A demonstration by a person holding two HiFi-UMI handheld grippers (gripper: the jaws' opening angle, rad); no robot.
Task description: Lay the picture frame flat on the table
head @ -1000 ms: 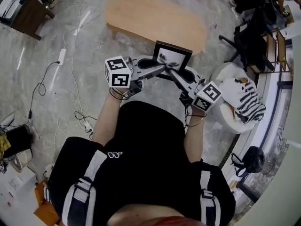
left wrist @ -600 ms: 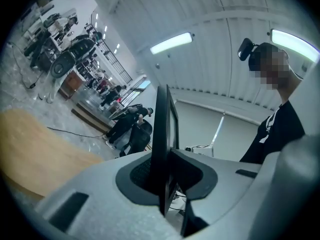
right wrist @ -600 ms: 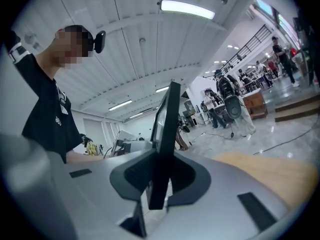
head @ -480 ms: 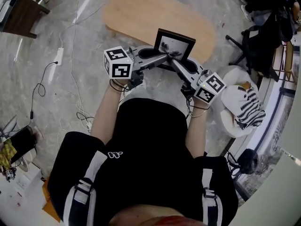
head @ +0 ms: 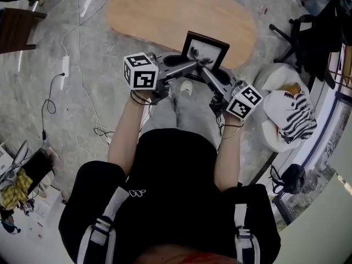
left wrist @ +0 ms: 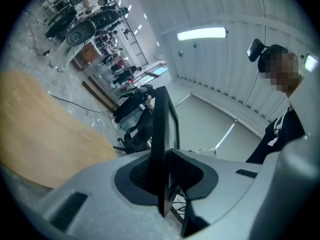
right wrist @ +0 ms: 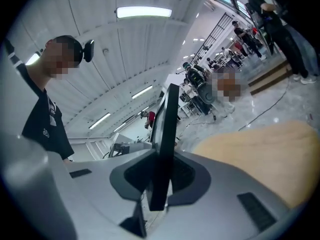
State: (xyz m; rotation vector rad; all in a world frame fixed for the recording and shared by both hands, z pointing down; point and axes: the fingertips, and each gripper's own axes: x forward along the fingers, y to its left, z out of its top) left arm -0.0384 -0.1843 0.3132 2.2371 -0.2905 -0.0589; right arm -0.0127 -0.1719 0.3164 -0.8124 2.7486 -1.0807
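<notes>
1 picture frame (head: 205,50) fills left gripper's (head: 193,65) opening fingers (left wrist: 100,184) and right gripper's (head: 204,69).

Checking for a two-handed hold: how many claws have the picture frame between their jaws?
2. The left claw has the lower edge of the picture frame between its jaws, which are opening; the right claw pinches the same edge from the right.

Floor (head: 33,81): grey, marble-look, glossy. Oval wooden table (head: 165,10) ahead. White cables (head: 98,132) and 1 power strip (head: 65,66) trail at left. Dark wood furniture (head: 16,29) top left, black office chair (head: 308,32) top right. Round white seat (head: 270,133) carries a striped cloth (head: 300,120). Ceiling (left wrist: 225,69) white, panelled, lit by strip lights (left wrist: 201,33).
</notes>
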